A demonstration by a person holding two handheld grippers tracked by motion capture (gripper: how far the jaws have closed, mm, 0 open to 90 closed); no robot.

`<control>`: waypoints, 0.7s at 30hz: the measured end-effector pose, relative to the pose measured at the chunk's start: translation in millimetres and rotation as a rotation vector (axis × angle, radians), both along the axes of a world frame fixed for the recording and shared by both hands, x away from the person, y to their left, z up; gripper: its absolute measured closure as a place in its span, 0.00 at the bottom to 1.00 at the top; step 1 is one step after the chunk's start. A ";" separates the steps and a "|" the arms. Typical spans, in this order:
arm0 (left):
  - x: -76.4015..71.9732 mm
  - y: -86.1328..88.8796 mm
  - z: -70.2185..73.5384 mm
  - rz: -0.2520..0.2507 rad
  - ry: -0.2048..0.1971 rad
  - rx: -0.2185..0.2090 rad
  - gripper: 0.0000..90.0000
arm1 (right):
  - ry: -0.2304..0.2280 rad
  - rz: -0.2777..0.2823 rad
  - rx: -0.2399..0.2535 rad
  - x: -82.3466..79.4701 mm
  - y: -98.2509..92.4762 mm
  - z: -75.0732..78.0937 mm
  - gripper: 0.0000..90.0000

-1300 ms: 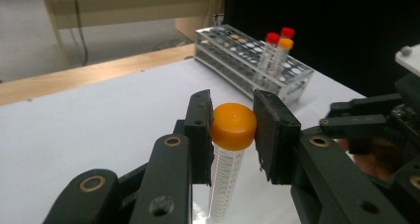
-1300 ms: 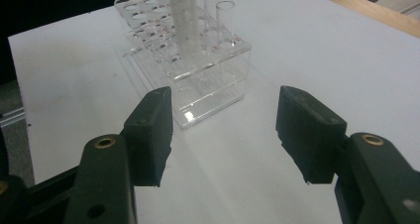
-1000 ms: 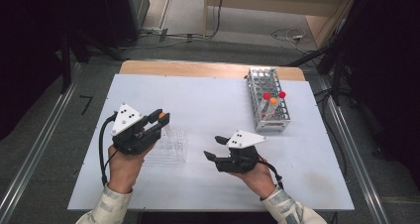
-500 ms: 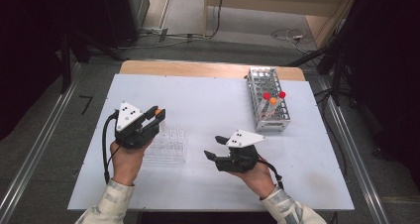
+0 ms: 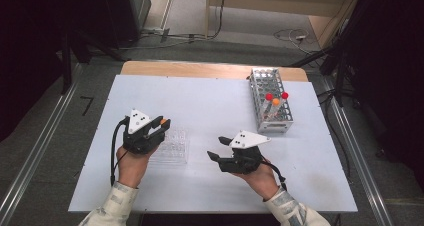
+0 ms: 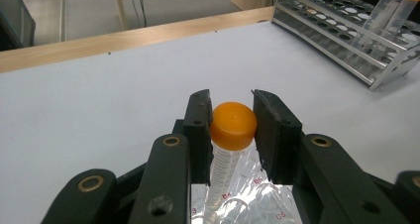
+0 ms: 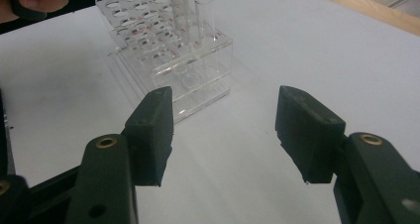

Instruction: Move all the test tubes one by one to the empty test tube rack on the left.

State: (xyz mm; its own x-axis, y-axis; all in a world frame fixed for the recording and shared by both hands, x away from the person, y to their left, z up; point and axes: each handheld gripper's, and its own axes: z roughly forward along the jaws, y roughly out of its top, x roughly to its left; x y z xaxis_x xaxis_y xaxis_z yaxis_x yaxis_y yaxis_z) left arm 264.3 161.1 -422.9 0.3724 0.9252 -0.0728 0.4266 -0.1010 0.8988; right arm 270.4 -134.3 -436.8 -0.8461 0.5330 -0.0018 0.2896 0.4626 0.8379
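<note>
The left gripper [image 5: 161,124] has an orange-capped tube [image 6: 231,135] between its black pads — a clear plastic cylinder with printed graduations and a smooth rounded cap. The left pad sits against the cap; a sliver of gap shows at the right one, so whether it is truly pinched I cannot tell. The tube hangs upright with its lower end down in the clear acrylic rack [image 5: 171,145], a glossy block drilled with rows of round holes and red lettering, standing left of centre on the matte white table [image 5: 210,111].

The left hand [image 5: 131,163] comes in from the near edge, wrist bent, the gripper tipped forward over the rack's left side. The right gripper [image 5: 212,156] rests low just right of the rack, pointing left at it, its jaws spread wide with nothing between them — the right gripper view shows bare white tabletop in the gap.

Far right stands a metal wire rack [image 5: 270,98], a gridded steel frame holding two red-capped tubes and one orange. Between the two racks the tabletop is open, and a wooden strip [image 5: 200,70] borders the far edge.
</note>
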 end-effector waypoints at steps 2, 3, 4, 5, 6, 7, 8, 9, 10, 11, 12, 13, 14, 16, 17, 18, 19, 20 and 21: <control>0.5 0.8 -0.1 -0.008 0.008 -0.014 0.74 | 0.001 -0.002 0.000 0.1 -0.4 0.0 0.42; 0.3 0.9 0.0 -0.007 0.008 -0.018 0.72 | 0.001 -0.003 0.002 0.2 -0.5 0.0 0.42; 0.1 0.9 0.4 -0.006 0.007 -0.019 0.71 | 0.000 -0.004 0.003 0.3 -0.8 0.1 0.42; -0.1 1.0 0.9 -0.007 0.008 -0.022 0.71 | 0.000 -0.005 0.004 0.3 -0.9 0.3 0.42; -0.4 1.0 1.4 -0.005 0.006 -0.021 0.69 | 0.000 -0.008 0.005 0.4 -1.1 0.4 0.42; -0.8 0.9 1.9 -0.004 0.005 -0.026 0.67 | -0.002 -0.010 0.004 0.4 -1.1 0.4 0.42; -1.1 1.0 2.4 -0.002 0.003 -0.027 0.66 | -0.008 -0.014 -0.001 0.5 -1.4 0.3 0.42; -1.5 1.1 2.9 0.003 0.000 -0.029 0.64 | -0.016 -0.019 -0.009 1.0 -1.8 0.2 0.42; -1.7 1.3 3.3 0.007 0.000 -0.034 0.61 | -0.019 -0.027 -0.012 1.7 -2.6 0.0 0.42; -1.7 1.5 3.4 0.011 -0.002 -0.038 0.57 | -0.019 -0.036 -0.010 3.0 -4.0 0.0 0.42; -1.7 1.8 3.7 0.017 -0.003 -0.040 0.53 | -0.023 -0.045 -0.007 5.0 -6.1 0.0 0.42; -1.6 2.2 3.9 0.025 -0.002 -0.048 0.48 | -0.020 -0.060 -0.005 6.9 -8.8 0.8 0.42; -1.3 2.5 4.0 0.034 0.001 -0.053 0.43 | -0.021 -0.077 0.003 9.0 -11.9 1.8 0.42; -0.4 2.5 3.6 0.056 0.010 -0.046 0.34 | -0.030 -0.113 0.013 13.6 -19.4 4.5 0.42; 0.1 2.1 3.4 0.066 0.013 -0.038 0.30 | -0.034 -0.136 0.012 16.4 -23.6 5.8 0.41; 0.6 1.8 3.0 0.067 0.017 -0.036 0.27 | -0.032 -0.160 0.014 19.2 -27.7 7.0 0.41; 1.0 1.6 2.8 0.069 0.023 -0.037 0.25 | -0.027 -0.187 0.016 22.2 -32.2 8.3 0.40; 1.3 1.2 2.7 0.072 0.024 -0.037 0.23 | -0.026 -0.210 0.021 25.5 -37.0 9.4 0.40; 1.3 1.0 2.7 0.069 0.023 -0.036 0.22 | -0.026 -0.232 0.024 28.3 -41.9 10.6 0.40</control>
